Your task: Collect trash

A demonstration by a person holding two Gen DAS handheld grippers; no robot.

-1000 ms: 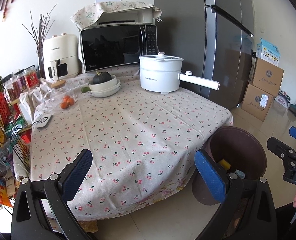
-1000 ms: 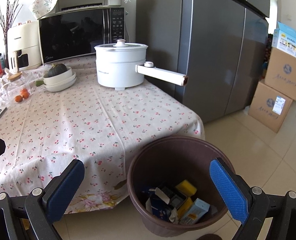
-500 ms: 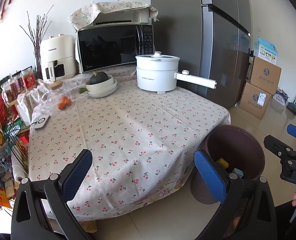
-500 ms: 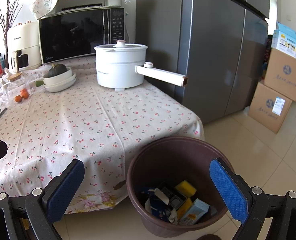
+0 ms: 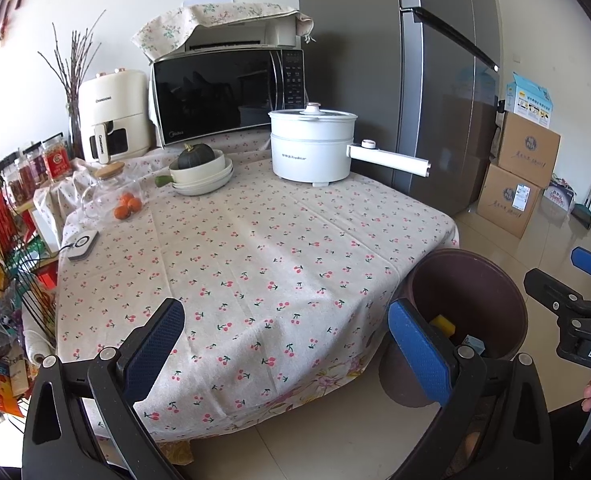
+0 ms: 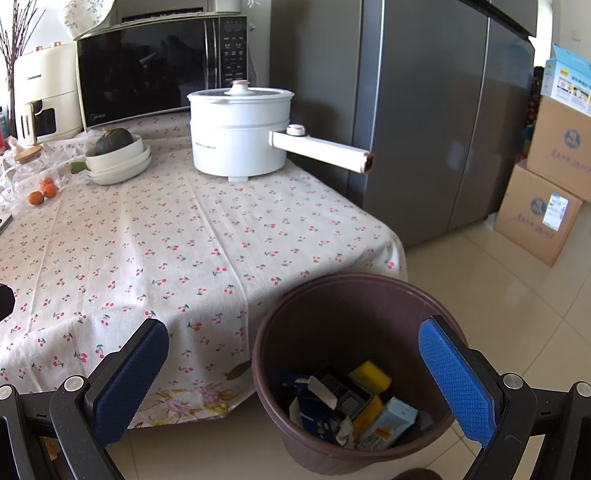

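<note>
Both the left gripper (image 5: pixel 287 344) and the right gripper (image 6: pixel 295 376) are wide open and hold nothing. The brown bin (image 6: pixel 295 312) at the bottom middle has boxes (image 6: pixel 387 424) inside

The right claw (image 6: pixel 293 368) gapes empty above the brown bin (image 6: pixel 359 292) holding trash (image 6: pixel 351 404).

left hand-held gripper (image 5: pixel 287 340) | pulled back from table (image 5: pixel 255 248) (slightly) | right: no change

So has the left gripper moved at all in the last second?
Yes, slightly. In its own view the white pot and brown bin have slid a bit leftward, so the left gripper has turned a little rightward.
</note>
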